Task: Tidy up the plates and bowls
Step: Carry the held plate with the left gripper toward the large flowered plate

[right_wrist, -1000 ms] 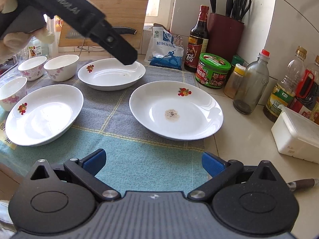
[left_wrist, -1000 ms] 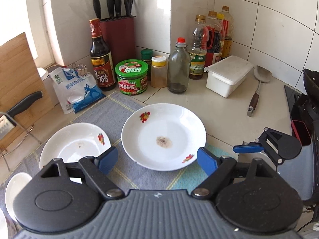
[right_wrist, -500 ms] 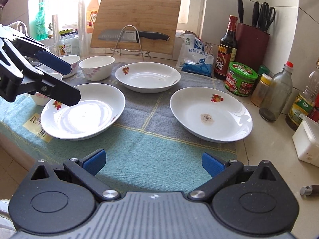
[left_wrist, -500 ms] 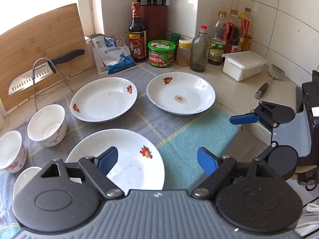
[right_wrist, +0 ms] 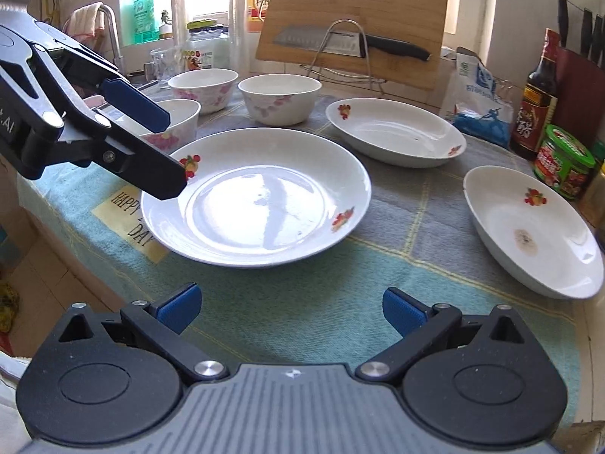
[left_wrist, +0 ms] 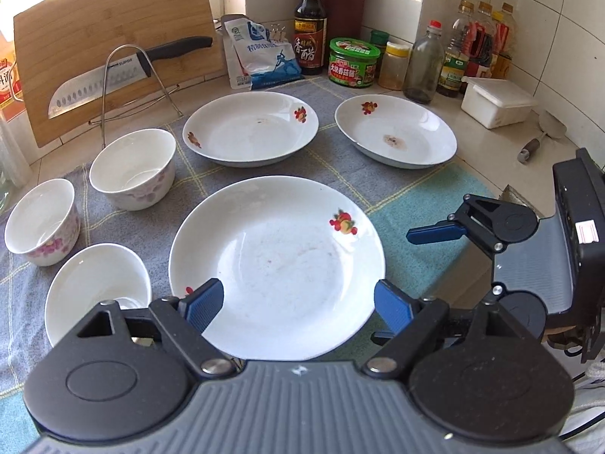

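Left hand-held gripper (left_wrist: 297, 304) released, jaws apart, nothing clamped; it hangs over the near rim of the nearest plate (left_wrist: 278, 265), pads not visibly touching it. Right hand-held gripper (right_wrist: 291, 308) also released and empty, over the checked cloth (right_wrist: 340, 302) just short of the same plate. Two more flower-print plates lie behind on the cloth: middle plate (left_wrist: 250, 127) and a stained plate (left_wrist: 395, 138) at the cloth's edge. Three bowls (left_wrist: 132, 168) grouped left of the plates, upright. Everything sits on the worktop (left_wrist: 491, 143); cleaver (left_wrist: 113, 77) on a wire rack against the cutting board (left_wrist: 113, 26).
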Available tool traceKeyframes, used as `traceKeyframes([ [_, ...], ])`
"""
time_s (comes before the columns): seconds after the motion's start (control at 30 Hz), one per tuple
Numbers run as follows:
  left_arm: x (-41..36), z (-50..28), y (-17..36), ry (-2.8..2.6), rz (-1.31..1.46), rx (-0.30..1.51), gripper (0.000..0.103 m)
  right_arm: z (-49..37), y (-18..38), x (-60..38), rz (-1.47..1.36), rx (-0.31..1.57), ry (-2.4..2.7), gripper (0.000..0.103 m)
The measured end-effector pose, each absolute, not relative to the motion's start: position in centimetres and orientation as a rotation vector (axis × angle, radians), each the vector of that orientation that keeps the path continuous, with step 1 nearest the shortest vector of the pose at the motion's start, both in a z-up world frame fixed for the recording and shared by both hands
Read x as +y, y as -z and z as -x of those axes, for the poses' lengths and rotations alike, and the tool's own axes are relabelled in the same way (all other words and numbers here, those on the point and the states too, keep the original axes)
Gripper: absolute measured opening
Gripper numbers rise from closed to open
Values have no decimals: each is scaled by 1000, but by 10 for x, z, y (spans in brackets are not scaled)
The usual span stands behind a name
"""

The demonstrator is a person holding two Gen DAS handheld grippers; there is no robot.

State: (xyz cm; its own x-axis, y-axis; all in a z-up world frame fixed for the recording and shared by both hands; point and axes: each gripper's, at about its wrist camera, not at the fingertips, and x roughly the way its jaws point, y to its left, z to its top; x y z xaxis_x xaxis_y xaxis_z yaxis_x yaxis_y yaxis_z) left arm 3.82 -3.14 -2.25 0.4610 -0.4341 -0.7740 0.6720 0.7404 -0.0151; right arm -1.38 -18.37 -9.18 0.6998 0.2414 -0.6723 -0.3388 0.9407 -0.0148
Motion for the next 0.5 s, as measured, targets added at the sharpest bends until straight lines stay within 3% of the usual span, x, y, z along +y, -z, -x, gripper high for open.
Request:
traceKeyframes([
  [0.5,-13,-83,21,703,-323,880,87,-9,109,-164,180,704,-387,103],
])
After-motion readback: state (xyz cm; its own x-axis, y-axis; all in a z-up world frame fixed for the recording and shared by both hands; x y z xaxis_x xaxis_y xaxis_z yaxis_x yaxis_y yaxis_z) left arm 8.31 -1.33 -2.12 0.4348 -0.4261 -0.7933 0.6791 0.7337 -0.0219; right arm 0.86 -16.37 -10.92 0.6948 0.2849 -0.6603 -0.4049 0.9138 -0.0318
